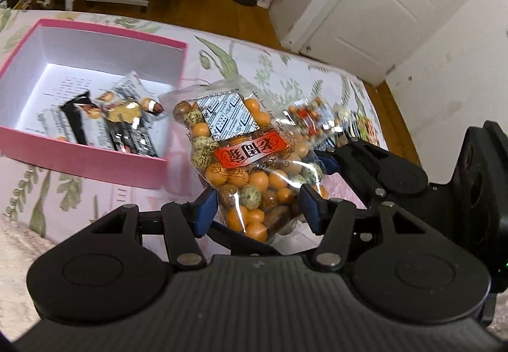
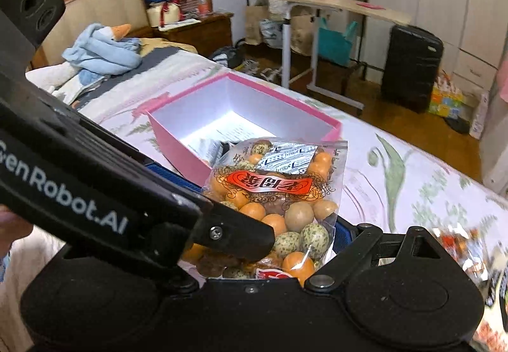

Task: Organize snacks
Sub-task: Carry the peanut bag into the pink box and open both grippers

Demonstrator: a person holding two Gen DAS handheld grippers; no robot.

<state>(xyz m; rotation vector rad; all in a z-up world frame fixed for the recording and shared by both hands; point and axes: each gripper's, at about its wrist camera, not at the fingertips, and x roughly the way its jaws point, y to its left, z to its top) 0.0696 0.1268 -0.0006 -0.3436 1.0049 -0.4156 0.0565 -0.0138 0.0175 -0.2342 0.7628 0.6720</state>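
While both grippers meet over the bed (image 1: 273,66), the left gripper (image 1: 254,209) and right gripper (image 2: 266,234) each clamp their jaws on a clear bag of coated nuts (image 1: 244,161), lifted beside the pink box (image 1: 95,158) of snacks.

Snack bag (image 1: 250,167) right of box (image 1: 79,158) (on bed (image 1: 270,66)).

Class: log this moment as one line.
left gripper: shut on bag | right gripper: shut on bag | box: open

Left gripper (image 1: 257,209) pads clamped; right gripper (image 2: 270,234) seemingly too.
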